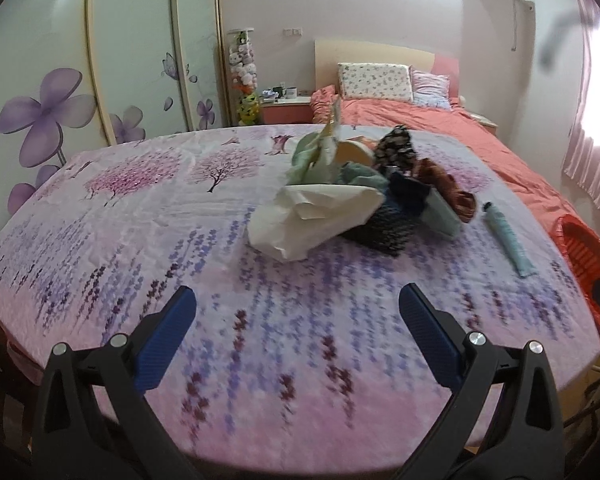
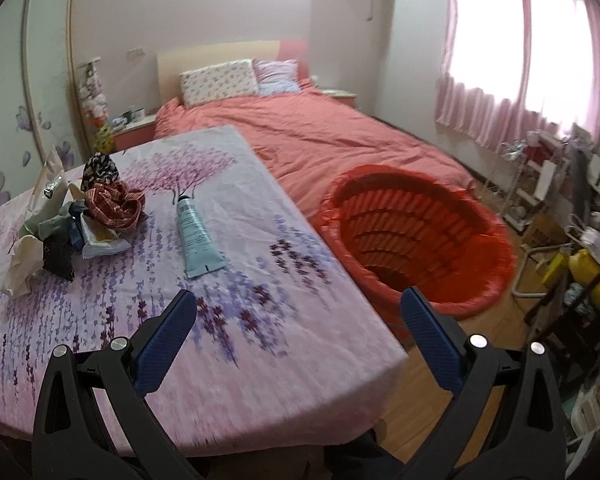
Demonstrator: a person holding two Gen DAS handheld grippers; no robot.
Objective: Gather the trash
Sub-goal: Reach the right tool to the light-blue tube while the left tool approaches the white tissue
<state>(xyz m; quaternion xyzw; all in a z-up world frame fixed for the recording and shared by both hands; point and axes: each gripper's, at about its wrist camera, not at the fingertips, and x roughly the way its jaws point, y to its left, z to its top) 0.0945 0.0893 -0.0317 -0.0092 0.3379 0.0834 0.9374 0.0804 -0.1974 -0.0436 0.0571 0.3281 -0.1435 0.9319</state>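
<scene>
A heap of trash [image 1: 356, 192] lies on the flowered table cloth [image 1: 180, 240]: crumpled white paper [image 1: 308, 216], dark patterned wrappers, a red-brown wrapper [image 2: 116, 204] and pale green scraps. A light blue tube [image 1: 508, 236] lies apart to its right, also in the right wrist view [image 2: 196, 236]. My left gripper [image 1: 298, 320] is open and empty, short of the heap. My right gripper [image 2: 300, 324] is open and empty above the table's right edge. A red basket [image 2: 420, 240] stands on the floor beside the table.
A bed with a salmon cover [image 2: 340, 136] and pillows lies behind the table. A wardrobe with purple flowers [image 1: 60, 100] stands at left. Shelves and clutter [image 2: 572, 208] line the right wall under pink curtains [image 2: 520, 60]. A nightstand [image 1: 286, 110] holds cups.
</scene>
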